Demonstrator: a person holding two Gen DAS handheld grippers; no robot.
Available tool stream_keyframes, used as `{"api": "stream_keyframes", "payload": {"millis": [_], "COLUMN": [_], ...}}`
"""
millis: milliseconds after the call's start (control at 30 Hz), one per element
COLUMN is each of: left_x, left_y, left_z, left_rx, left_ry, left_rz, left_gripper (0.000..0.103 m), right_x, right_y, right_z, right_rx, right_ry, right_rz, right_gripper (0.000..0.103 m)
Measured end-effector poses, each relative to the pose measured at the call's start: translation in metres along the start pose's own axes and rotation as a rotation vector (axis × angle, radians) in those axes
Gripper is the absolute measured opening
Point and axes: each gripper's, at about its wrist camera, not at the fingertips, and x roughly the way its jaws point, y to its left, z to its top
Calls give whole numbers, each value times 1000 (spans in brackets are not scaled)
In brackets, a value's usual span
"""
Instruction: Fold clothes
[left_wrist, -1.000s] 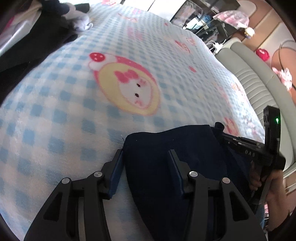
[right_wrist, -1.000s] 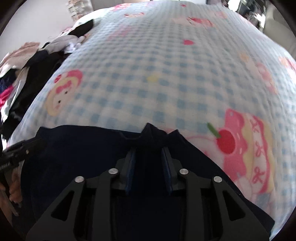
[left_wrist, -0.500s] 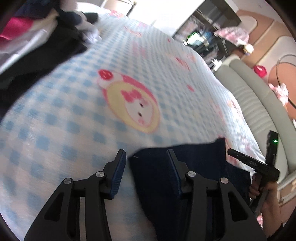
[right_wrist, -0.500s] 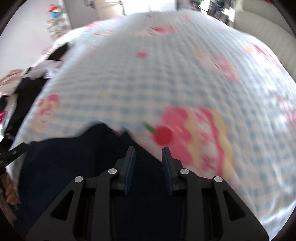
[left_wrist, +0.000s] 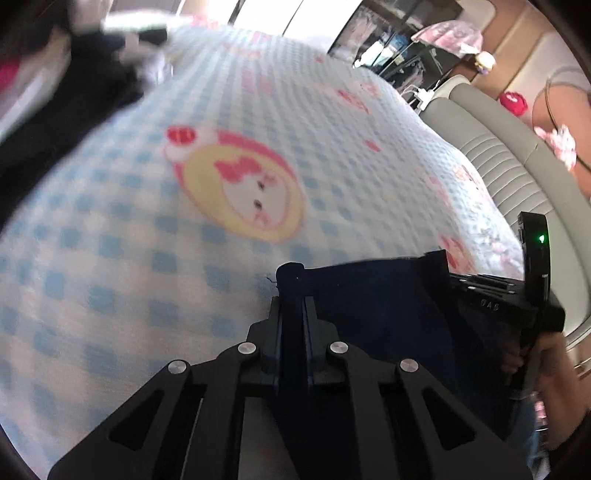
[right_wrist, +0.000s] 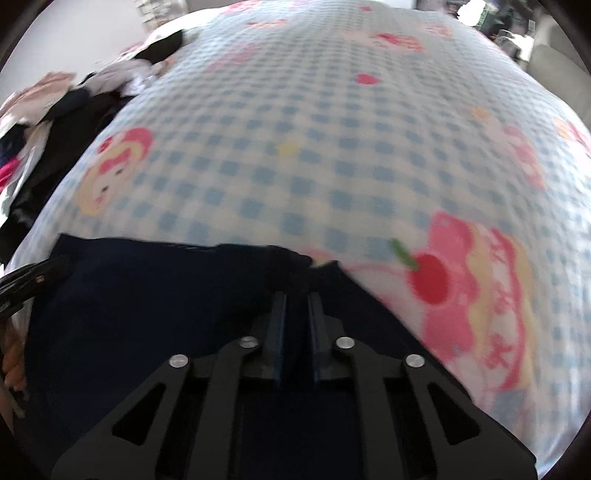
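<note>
A dark navy garment (left_wrist: 373, 306) lies at the near edge of a bed covered by a blue-and-white checked blanket (left_wrist: 155, 206) with cartoon prints. My left gripper (left_wrist: 292, 299) is shut on the garment's left corner, which bunches up between the fingers. In the right wrist view the same navy garment (right_wrist: 147, 295) spreads across the lower left, and my right gripper (right_wrist: 296, 299) is shut on its upper right edge. The right gripper's body and a hand show at the right of the left wrist view. The garment's near part is hidden under the grippers.
A heap of dark, white and pink clothes (right_wrist: 55, 122) sits along the bed's left side. A grey padded headboard (left_wrist: 517, 166) runs along the right. Shelves with clutter (left_wrist: 399, 48) stand beyond the bed. The checked blanket (right_wrist: 332, 147) stretches far ahead.
My left gripper has gone from open beside the garment's left edge to shut on its corner. The right gripper has kept its hold on the garment while both views swung about.
</note>
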Motion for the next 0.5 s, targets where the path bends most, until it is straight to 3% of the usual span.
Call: {"api": "stream_keyframes", "payload": {"millis": [133,267,333,433,467,500], "left_x": [-18,-5,-6,-18,-22,-24], "left_y": [-7,5,23,49,55,62], "left_z": [2,0,3,8,10,10], "left_rx": [43,11,-89,-222,-246,-268], "left_ry": [-52,24,28,-24,-39,-42], "left_rz": [7,34,-14,-96,-112,-130], "left_gripper": [9,16,26,40,50,53], "right_x": [-9,-10,-5,-23,-30,-36], "right_y": [-10,-27,-42,-30,-26,-22], "right_z": [-6,-16,-22,-15,-13,-10], "right_rx": [30,70,132,107,98,89], "right_ry": [-21,-22,3,-69,-93,-117], "right_rz": [-59,-174,-132,-75,-56,-37], "right_gripper": [7,2,2,4,8,11]}}
